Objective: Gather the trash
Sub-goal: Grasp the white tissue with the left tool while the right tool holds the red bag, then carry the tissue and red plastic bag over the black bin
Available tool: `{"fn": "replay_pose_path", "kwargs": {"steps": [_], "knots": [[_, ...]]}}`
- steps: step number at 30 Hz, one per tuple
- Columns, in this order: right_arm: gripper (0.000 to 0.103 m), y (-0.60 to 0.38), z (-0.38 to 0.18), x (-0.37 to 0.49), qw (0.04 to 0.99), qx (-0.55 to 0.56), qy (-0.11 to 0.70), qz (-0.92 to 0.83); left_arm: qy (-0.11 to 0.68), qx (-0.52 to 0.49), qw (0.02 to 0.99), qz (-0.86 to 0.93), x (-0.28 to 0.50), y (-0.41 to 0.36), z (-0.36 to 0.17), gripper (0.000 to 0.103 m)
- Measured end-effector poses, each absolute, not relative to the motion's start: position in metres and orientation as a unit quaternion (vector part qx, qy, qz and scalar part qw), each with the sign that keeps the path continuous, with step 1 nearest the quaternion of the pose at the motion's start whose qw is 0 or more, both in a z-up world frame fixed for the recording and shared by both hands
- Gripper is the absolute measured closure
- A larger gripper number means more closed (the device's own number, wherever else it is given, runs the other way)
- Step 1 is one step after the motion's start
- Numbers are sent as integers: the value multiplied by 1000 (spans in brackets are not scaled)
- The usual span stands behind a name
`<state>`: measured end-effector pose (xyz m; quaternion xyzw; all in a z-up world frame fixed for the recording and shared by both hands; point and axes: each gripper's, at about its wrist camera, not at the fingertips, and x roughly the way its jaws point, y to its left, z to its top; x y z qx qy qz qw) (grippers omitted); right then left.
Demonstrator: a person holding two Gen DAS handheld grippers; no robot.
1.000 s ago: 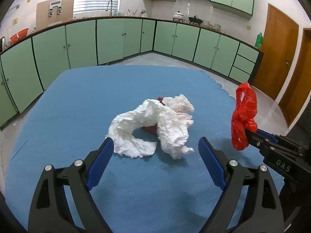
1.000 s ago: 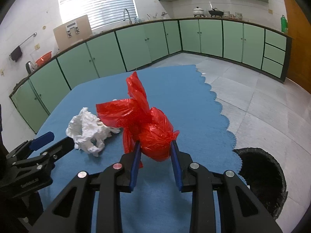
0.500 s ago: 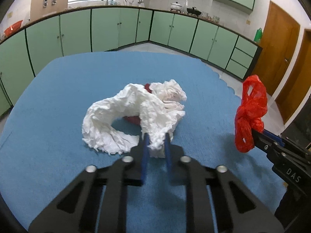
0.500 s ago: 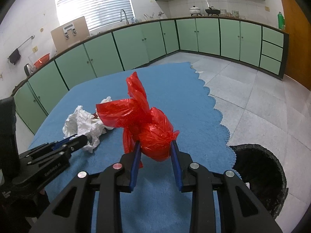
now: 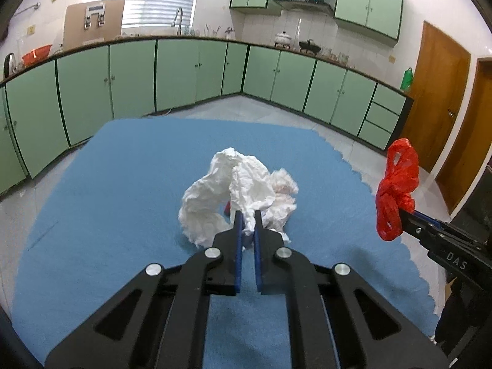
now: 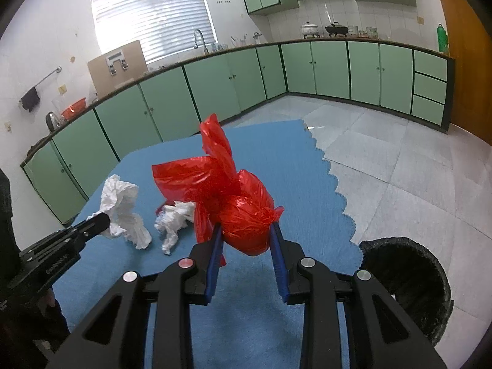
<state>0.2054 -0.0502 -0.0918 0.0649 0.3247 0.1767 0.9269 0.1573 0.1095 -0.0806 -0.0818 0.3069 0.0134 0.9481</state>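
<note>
While the left gripper (image 5: 248,215) pinches a crumpled white tissue (image 5: 227,184) lifted off the blue cloth (image 5: 123,184), the right gripper (image 6: 246,230) clamps a knotted red bag (image 6: 243,215) — a black-lined bin (image 6: 409,276) stands on the floor just beside the cloth's edge.

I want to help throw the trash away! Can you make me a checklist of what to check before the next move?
1. Left gripper jaws shut on the crumpled white tissue: ok.
2. Whole tissue lifted off the blue tablecloth: not ok, a second wad lies on it.
3. Right gripper jaws shut on the red plastic bag: ok.
4. Black-lined trash bin open, on the floor beside the table: ok.
5. Bag directly over the bin: not ok, it hangs over the tablecloth.
6. Room left inside the bin: cannot tell.
</note>
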Motion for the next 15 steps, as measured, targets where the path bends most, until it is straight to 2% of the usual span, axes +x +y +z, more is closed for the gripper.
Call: {"fn": "replay_pose_path", "kwargs": {"steps": [15], "knots": [[73,-85,-65,180,939,79,299,152,275,-69,958,-42,139,58,-49,98]]}}
